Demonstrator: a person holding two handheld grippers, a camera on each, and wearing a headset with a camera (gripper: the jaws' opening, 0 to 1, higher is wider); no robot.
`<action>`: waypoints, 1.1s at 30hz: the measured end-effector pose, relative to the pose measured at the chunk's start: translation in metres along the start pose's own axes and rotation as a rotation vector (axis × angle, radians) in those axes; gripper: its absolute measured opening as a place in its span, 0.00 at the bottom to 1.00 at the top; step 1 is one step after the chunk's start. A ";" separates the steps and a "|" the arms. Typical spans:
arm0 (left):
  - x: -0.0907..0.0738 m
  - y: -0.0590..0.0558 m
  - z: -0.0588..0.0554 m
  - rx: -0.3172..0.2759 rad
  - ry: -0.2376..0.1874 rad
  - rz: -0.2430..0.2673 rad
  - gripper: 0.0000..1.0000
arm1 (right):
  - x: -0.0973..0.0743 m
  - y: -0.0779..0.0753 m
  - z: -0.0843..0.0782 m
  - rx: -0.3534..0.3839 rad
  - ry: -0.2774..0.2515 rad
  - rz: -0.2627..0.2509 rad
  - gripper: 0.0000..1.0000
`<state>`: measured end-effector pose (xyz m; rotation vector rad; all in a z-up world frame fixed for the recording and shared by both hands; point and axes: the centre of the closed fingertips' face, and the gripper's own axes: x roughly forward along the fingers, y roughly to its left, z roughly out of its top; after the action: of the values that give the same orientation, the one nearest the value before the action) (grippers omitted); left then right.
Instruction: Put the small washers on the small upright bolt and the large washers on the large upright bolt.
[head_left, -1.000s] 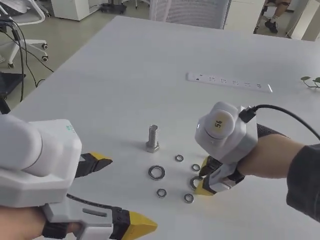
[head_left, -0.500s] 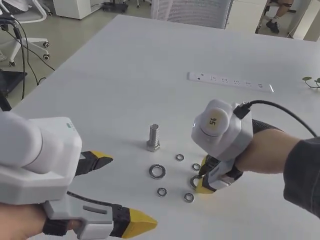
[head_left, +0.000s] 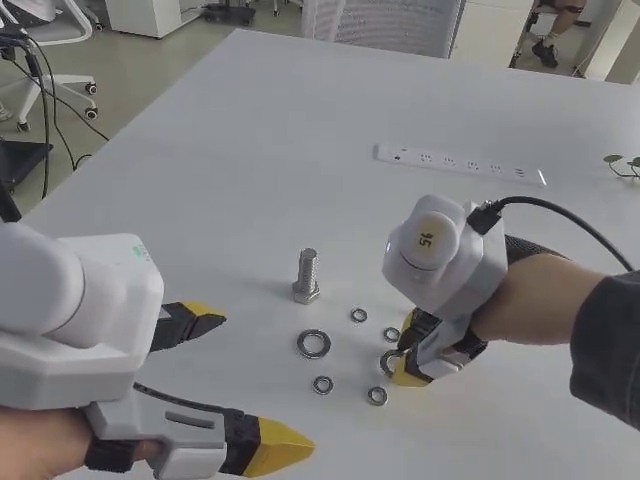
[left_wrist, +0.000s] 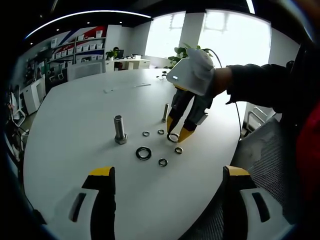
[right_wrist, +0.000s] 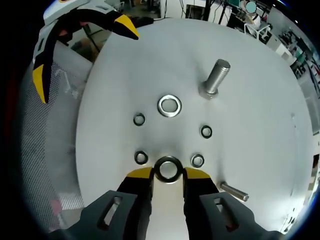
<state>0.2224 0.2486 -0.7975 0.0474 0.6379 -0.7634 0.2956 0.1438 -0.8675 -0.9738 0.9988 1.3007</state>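
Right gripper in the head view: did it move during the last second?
Yes, slightly. Against the large bolt, the right gripper leaned left toward it; its tongs remain around the large washer.

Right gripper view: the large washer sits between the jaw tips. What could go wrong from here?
The right gripper pinches the large washer only by its thin rim as it lies flat, so it may slip or flip on lifting. Two small washers lie right beside the jaw tips and could be knocked away. The small bolt stands close to the gripper, and a careless swing might topple it.
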 end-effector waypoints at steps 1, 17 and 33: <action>0.000 0.000 0.000 0.000 0.000 -0.002 0.88 | -0.001 0.000 0.000 0.000 -0.001 0.000 0.23; 0.000 -0.002 0.002 0.007 -0.005 -0.006 0.89 | -0.050 -0.010 0.030 -0.057 -0.043 -0.064 0.23; -0.001 -0.002 0.004 0.006 -0.021 -0.001 0.89 | -0.080 -0.032 0.073 -0.138 -0.058 -0.117 0.23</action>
<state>0.2224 0.2465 -0.7928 0.0447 0.6153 -0.7662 0.3286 0.1890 -0.7694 -1.0770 0.8038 1.3055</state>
